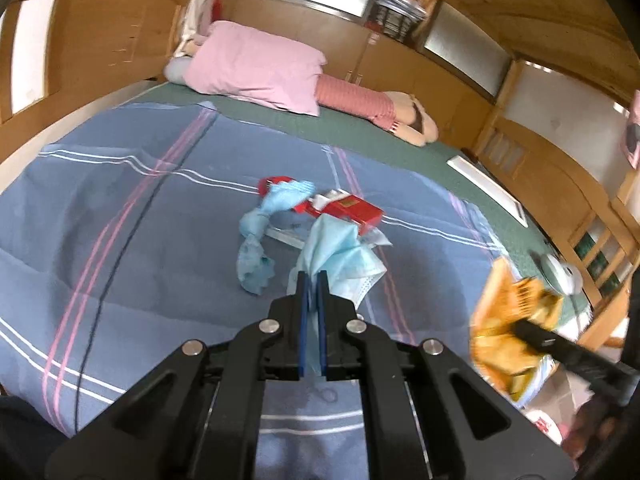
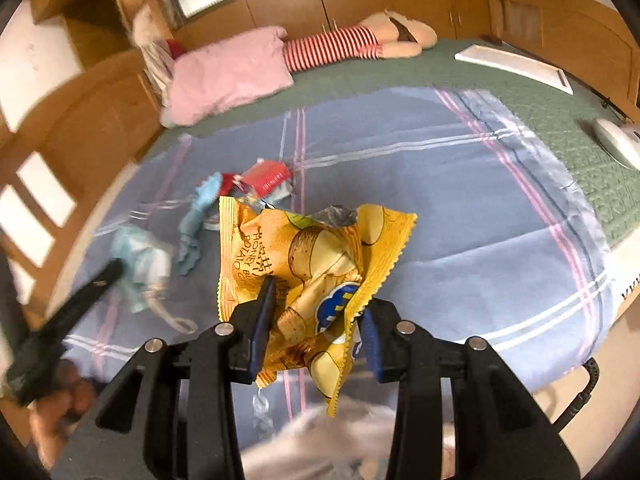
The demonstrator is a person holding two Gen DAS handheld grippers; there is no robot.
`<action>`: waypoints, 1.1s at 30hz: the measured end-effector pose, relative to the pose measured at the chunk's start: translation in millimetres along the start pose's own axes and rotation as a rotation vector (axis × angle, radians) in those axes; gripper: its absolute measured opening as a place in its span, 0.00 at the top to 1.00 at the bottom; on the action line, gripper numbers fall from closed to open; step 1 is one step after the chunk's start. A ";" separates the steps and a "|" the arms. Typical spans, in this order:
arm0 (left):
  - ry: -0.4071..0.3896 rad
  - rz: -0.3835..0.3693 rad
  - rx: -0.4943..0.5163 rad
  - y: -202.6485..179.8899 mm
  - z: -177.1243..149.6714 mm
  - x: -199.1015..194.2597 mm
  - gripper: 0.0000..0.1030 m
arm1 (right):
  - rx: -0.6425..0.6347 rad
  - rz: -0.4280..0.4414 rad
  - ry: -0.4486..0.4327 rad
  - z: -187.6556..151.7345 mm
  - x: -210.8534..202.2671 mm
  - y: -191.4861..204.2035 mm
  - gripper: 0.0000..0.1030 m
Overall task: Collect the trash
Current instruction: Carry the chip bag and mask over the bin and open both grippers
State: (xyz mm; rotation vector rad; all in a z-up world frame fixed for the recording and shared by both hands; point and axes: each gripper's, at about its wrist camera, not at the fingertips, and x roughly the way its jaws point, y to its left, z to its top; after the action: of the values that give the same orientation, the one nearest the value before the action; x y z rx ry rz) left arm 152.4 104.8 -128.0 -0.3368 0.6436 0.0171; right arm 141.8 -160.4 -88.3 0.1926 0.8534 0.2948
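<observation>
My left gripper [image 1: 314, 280] is shut on a light blue face mask [image 1: 340, 252] and holds it just above the blue plaid sheet [image 1: 140, 208]. My right gripper [image 2: 316, 312] is shut on a crumpled yellow chip bag [image 2: 312, 256]; it shows at the right of the left wrist view [image 1: 508, 320]. On the sheet lie a red cigarette box [image 1: 348, 208], a twisted blue cloth [image 1: 260, 240] and a small red item [image 1: 276, 180]. The right wrist view shows the box [image 2: 266, 176], the cloth [image 2: 196, 224] and the held mask [image 2: 140, 264].
A pink pillow [image 1: 256, 68] and a striped plush doll [image 1: 376, 108] lie at the bed's far end. A white flat box [image 1: 488, 188] and a white device [image 2: 616, 140] sit on the green cover. Wooden cabinets surround the bed. A whitish bag [image 2: 320, 440] shows below my right gripper.
</observation>
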 end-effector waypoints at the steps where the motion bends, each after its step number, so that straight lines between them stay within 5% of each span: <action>1: 0.004 -0.014 0.003 -2.1 -1.3 -0.7 0.95 | -0.020 0.015 -0.007 -2.7 -19.0 -5.4 0.62; 6: 0.035 -0.112 0.023 -13.9 -11.8 -1.7 0.95 | -0.134 0.007 0.027 -25.8 -71.4 -13.3 0.62; 11: 0.063 -0.199 0.057 -26.1 -21.3 -3.3 0.95 | -0.223 -0.030 0.151 -72.2 -89.3 -24.3 0.60; 17: 0.104 -0.301 0.104 -41.5 -31.9 -5.0 0.95 | -0.176 -0.117 0.352 -116.4 -64.4 -46.9 0.38; 25: 0.208 -0.495 0.196 -69.2 -47.5 -0.2 0.95 | 0.051 -0.028 0.036 -75.8 -119.0 -71.2 0.23; 33: 0.391 -0.837 0.481 -127.9 -87.5 -19.0 0.95 | 0.217 -0.034 -0.109 -57.4 -144.3 -102.3 0.23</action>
State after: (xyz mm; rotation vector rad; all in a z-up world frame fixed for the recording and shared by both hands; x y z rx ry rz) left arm 101.2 -41.9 -143.4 -0.1198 0.8245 -1.0100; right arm 26.7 -301.8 -51.7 0.3926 0.7796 0.1576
